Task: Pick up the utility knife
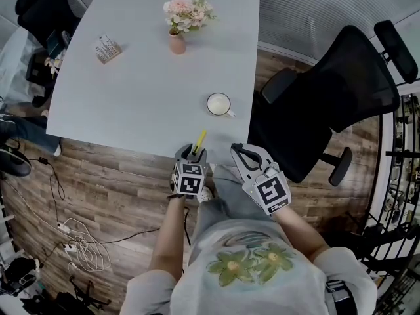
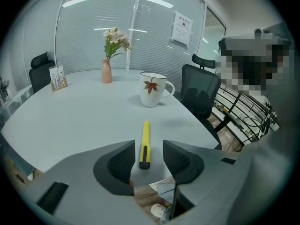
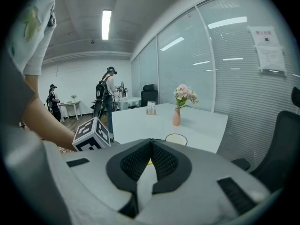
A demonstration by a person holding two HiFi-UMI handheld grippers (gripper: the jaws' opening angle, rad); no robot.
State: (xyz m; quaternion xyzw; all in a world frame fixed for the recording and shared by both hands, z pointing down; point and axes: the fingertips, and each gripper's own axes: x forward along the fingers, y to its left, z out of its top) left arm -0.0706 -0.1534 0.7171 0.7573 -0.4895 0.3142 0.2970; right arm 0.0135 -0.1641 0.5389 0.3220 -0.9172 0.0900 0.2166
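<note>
The utility knife (image 2: 145, 142) lies flat on the desk (image 1: 131, 104), close to the near edge at about 6 o'clock of the top. Its yellow body runs away from me toward 12 o'clock in the left gripper view. Its dark butt end sits right between the pads of my left tongs (image 2: 148, 154). They stand open, with a gap on either side of the handle, so they are around the knife but not yet on it. I judge they are squared up to the handle this way so that closing would pinch its two long flat sides.

My right tongs (image 3: 151, 144) are closed tip to tip on nothing. In the head view they wait off the desk edge at about 3 o'clock of the left tongs (image 1: 191, 152), probably kept clear because one tool is enough here.

Farther out, a mug (image 1: 218, 104) stands at 1 o'clock of the knife, well apart from it. A vase (image 1: 177, 42) of flowers stands beyond at 12 o'clock.
</note>
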